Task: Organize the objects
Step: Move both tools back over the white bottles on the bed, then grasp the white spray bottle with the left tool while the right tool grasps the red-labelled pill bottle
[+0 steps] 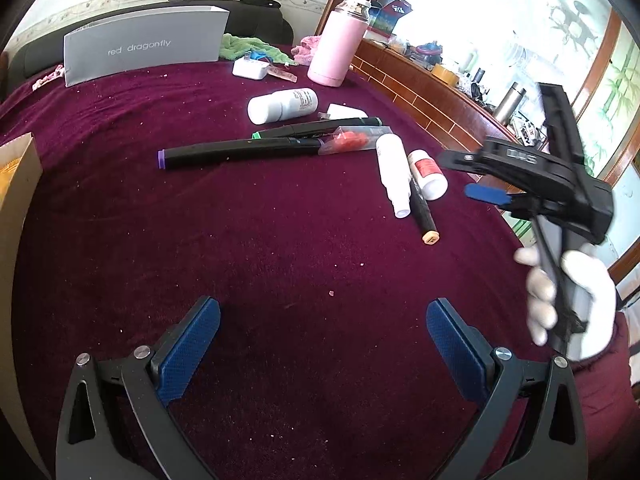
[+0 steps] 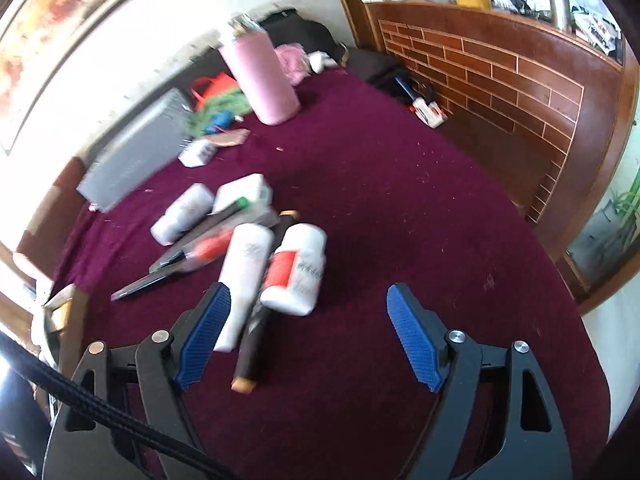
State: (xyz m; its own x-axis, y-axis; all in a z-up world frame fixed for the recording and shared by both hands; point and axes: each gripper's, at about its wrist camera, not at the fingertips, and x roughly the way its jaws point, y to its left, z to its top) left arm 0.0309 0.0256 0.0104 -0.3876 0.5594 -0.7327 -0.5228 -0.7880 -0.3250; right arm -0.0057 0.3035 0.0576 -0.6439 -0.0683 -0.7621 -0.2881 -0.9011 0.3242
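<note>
**Both grippers empty above maroon desk, clutter centre frame**

Desk (image 1: 280,240) was covered in maroon velvet cloth, crumbs scattered on it. Brick-pattern wooden ledge (image 2: 500,72) ran along the right, window behind it.

Left wrist view alone showed the grey "red dragonfly" box (image 1: 144,46) at upper left and a gloved hand (image 1: 568,304) holding the right gripper (image 1: 468,172) at right edge. Right wrist view alone showed a framed painting (image 2: 52,32) at upper left.

Task items sat mid-frame, touching: black markers (image 1: 240,152), white bottles (image 1: 282,105), red-labelled bottle (image 2: 294,270). Pink flask (image 1: 340,42) stood upright behind.

Left gripper (image 1: 320,344) fingers were wide apart, empty. Right fingers (image 2: 412,340) were apart, gripping nothing.
</note>
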